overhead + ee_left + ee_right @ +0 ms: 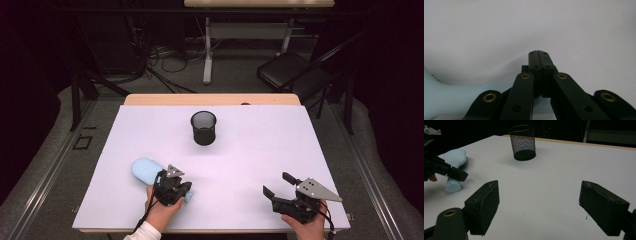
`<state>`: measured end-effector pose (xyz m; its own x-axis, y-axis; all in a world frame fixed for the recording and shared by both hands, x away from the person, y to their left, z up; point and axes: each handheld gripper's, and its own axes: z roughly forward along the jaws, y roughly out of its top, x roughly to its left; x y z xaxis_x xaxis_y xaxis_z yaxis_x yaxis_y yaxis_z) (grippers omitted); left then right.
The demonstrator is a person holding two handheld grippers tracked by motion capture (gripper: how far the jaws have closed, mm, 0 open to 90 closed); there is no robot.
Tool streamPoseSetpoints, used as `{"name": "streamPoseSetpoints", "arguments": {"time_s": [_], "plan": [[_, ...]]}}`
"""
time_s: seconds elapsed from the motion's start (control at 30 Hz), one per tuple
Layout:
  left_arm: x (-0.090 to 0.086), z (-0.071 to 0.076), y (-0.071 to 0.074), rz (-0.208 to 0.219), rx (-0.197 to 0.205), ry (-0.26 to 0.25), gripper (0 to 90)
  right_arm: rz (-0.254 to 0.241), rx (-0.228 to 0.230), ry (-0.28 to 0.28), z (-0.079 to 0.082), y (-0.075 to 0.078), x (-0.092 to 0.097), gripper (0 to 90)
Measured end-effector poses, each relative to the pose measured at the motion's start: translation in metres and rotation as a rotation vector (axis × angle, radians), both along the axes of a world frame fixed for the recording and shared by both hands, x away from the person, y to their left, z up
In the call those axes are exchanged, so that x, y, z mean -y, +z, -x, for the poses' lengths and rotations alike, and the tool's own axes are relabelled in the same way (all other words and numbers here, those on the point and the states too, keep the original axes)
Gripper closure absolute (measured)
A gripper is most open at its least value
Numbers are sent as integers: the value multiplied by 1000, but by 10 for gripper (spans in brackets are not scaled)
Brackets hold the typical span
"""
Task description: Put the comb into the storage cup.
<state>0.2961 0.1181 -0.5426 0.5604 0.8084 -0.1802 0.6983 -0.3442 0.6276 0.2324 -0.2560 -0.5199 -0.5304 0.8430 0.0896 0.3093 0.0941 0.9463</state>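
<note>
Covering the table, a white sheet [240, 160] bears a black mesh cup [203, 128] near the far edge; a pale blue plastic hairbrush [146, 170] lies beside the left gripper [186, 189], jaws together; right gripper [277, 186] jaws apart, empty.

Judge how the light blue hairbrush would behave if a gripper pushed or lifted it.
The hairbrush looks like rigid plastic, so it probably stays stiff. Its rounded handle end might slip between pads. Lying bristles sideways, it could rock rather than slide.

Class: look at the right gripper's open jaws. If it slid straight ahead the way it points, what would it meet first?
Probably nothing at first: the right gripper faces bare table. The mesh cup stands farther off, left of its line, so it would likely pass it, though depth is unclear.
</note>
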Motion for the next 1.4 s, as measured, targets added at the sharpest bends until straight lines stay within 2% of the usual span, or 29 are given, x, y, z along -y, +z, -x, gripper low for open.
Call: {"name": "streamPoseSetpoints", "arguments": {"time_s": [0.1,0.27,0.53,0.67,0.87,1.3,1.4], "plan": [[4,-3,-1,-5,-16,-6,900,-2,-1,0,0,0,0,162],[7,-4,-2,-27,-19,-15,900,-2,-2,-1,0,0,1,162],[2,3,1,-53,-18,-34,900,-4,-3,0,0,0,0,164],[0,7,3,-63,-31,-46,900,-2,-3,5,0,0,-1,164],[-7,14,4,-65,-40,-50,900,-3,-5,6,0,0,-1,165],[-22,28,6,-71,-30,-44,900,2,-9,11,0,-1,-2,167],[-23,32,6,-74,-16,-40,900,4,-12,13,0,-1,-2,168]]}}
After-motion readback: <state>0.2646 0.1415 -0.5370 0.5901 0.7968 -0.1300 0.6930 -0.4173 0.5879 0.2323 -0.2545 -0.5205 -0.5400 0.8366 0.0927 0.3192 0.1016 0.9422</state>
